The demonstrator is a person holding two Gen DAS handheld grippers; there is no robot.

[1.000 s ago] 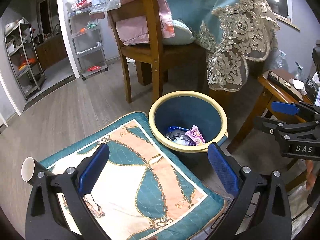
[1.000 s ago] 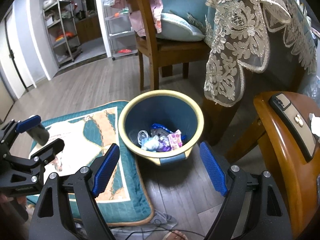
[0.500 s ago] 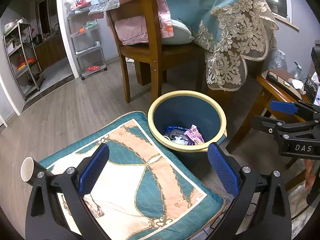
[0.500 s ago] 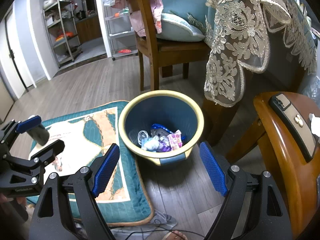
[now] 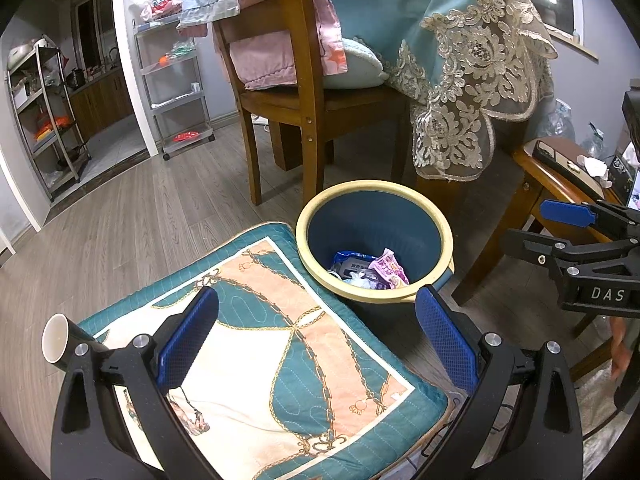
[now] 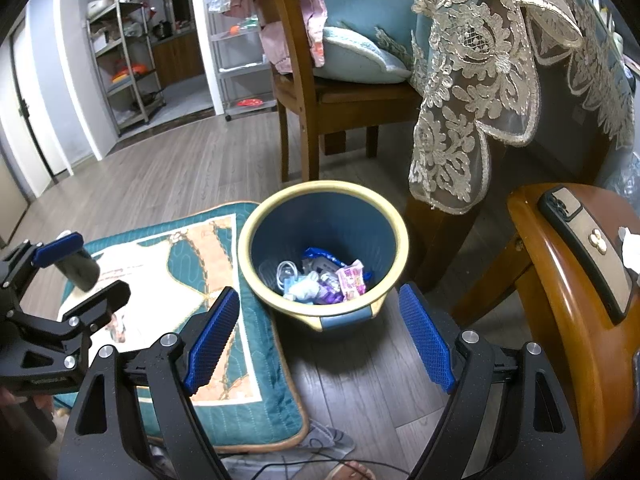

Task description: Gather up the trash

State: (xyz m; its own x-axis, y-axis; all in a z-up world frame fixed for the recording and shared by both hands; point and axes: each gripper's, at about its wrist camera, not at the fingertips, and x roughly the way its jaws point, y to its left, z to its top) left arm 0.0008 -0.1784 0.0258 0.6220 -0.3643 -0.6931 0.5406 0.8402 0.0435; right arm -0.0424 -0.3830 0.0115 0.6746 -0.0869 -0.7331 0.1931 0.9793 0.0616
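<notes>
A blue trash bin (image 5: 376,220) (image 6: 324,220) with a yellow rim stands on the floor and holds several wrappers (image 5: 386,268) (image 6: 352,280). A dark paper cup (image 5: 56,344) (image 6: 80,270) lies on its side on the teal patterned cushion (image 5: 280,340) (image 6: 192,248). It rests just outside the left finger of my left gripper (image 5: 316,336). That gripper hangs open over the cushion with nothing between its pads. My right gripper (image 6: 320,332) is open too, empty, just short of the bin.
A wooden chair (image 5: 312,120) and a table under a lace cloth (image 6: 460,100) stand behind the bin. At the right, a wooden seat (image 6: 560,300) carries a phone (image 6: 588,248) and a crumpled tissue (image 6: 630,248). Cables and a foot (image 6: 352,470) lie at the bottom edge.
</notes>
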